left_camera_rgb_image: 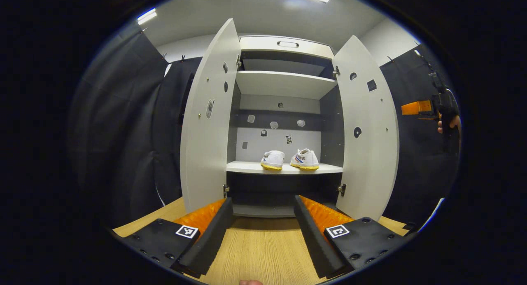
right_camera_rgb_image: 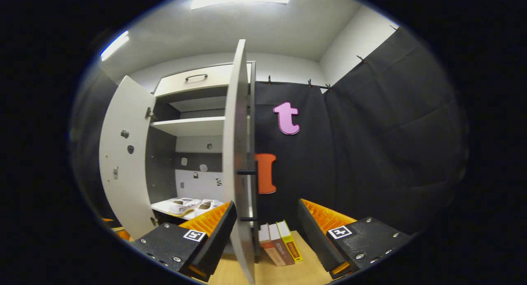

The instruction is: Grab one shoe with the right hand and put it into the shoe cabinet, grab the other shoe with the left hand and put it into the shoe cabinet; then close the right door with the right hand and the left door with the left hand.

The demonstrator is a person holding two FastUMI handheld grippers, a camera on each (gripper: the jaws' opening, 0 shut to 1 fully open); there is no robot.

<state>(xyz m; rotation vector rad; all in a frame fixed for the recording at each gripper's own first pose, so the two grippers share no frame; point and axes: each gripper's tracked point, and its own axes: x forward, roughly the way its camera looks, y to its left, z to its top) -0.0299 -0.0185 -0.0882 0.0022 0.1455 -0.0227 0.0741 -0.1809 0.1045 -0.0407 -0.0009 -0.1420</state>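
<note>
The shoe cabinet (left_camera_rgb_image: 284, 85) stands at the far side of the counter (left_camera_rgb_image: 255, 248) with both doors wide open, and the two white shoes sit side by side on its lower shelf (left_camera_rgb_image: 247, 167) — one shoe (left_camera_rgb_image: 273, 159) on the left, the other shoe (left_camera_rgb_image: 305, 159) on the right. The left tool (left_camera_rgb_image: 263, 219) is wide open and holds nothing, low over the counter. The right tool (right_camera_rgb_image: 266, 231) is wide open too — the edge of the right door (right_camera_rgb_image: 238, 153) stands between its fingers, and some books (right_camera_rgb_image: 280, 243) stand just behind.
</note>
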